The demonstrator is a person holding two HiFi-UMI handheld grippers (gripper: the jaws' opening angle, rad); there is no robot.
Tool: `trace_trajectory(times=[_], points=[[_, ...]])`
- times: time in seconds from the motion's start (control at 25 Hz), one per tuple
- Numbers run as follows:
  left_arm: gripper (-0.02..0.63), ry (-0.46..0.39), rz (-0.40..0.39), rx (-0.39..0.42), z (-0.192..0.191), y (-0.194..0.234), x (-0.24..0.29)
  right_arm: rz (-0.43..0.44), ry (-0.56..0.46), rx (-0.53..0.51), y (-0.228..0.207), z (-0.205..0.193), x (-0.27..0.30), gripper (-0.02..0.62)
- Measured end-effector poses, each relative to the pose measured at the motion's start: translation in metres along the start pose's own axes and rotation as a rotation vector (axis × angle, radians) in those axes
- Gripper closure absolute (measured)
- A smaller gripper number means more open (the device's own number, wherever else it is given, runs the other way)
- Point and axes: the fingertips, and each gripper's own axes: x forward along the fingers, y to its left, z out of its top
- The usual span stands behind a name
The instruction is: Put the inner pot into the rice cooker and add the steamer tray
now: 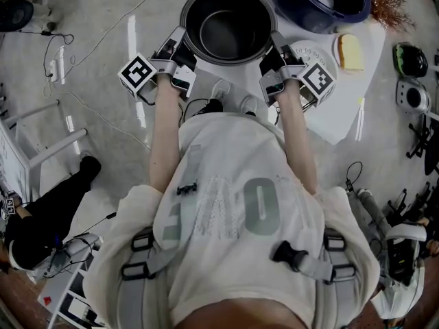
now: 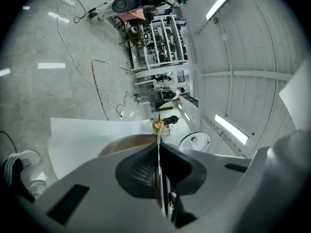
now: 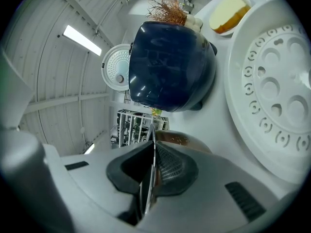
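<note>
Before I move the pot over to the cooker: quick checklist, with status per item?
1. Left gripper grip: ok, jaws shut on the inner pot rim.
2. Right gripper grip: ok, jaws shut on the opposite rim.
3. Pot empty: ok, nothing shows inside in the head view.
4. Rice cooker lid open: ok, it stands up behind the body.
5. Cooker cavity clear: cannot tell, the head view crops part of it.
6. Steamer tray out of the cooker: ok, it lies on the table beside the right gripper.
</note>
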Motion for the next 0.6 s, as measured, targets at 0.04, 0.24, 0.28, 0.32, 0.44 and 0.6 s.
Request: trace_trajectory(times=[0.04, 0.24, 0.28, 0.32, 0.44, 0.6], points=[[0.572, 0.002, 0.006, 0.002, 0.0, 0.0, 0.0, -0.007, 0.0, -0.008, 0.0, 0.0, -0.001, 0.574], [0.574, 0.002, -0.01, -0.005, 0.0, -0.001, 0.001, -0.012, 0.003, -0.027, 0.0, 0.001, 0.0, 0.574], [0.574, 0.004, -0.013, -0.005, 0.0, -0.002, 0.001, -0.012, 0.003, -0.026, 0.0, 0.001, -0.001, 0.574], [0.574, 0.006, -0.018, -0.003, 0.0, -0.004, 0.002, -0.007, 0.001, -0.027, 0.001, 0.001, -0.001, 0.574], [0.574, 0.013, -0.031, 0.017, 0.0, -0.011, 0.002, 0.004, -0.003, -0.048, 0.007, 0.002, -0.001, 0.574], [0.574, 0.009, -0.058, 0.059, -0.003, -0.034, 0.019, -0.001, 0.002, -0.117, 0.022, 0.024, 0.001, 0.572]])
